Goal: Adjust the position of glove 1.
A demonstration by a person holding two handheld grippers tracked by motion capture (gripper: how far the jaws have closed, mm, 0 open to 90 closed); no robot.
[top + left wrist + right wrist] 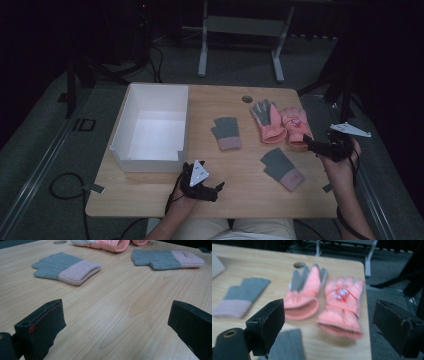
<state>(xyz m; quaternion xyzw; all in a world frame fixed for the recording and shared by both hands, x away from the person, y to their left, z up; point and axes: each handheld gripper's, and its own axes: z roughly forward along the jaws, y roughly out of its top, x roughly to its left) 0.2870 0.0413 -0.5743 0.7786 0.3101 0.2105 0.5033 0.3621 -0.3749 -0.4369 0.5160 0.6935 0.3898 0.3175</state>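
Nothing has gone into the white box yet, as far as the pictures show: its floor is bare and all four gloves lie on the desk, so the work looks to be at its very start. The right gripper hovers at the desk's 3 o'clock edge with its jaws spread wide and empty, aimed at the pink glove with the red patch, which lies near the 2 o'clock corner. Its long axis runs roughly 12 to 6, fingers toward 12 and the open cuff toward the person. Just beside it on its left, the second pink glove lies almost parallel, grey palm up. The left gripper waits low near the desk's 6 o'clock edge, jaws likewise wide apart and holding nothing. One grey glove with a pink cuff lies mid-desk, fingers toward 12; the other grey glove lies slanted, cuff toward 4 o'clock. All the picking and placing is left to do.
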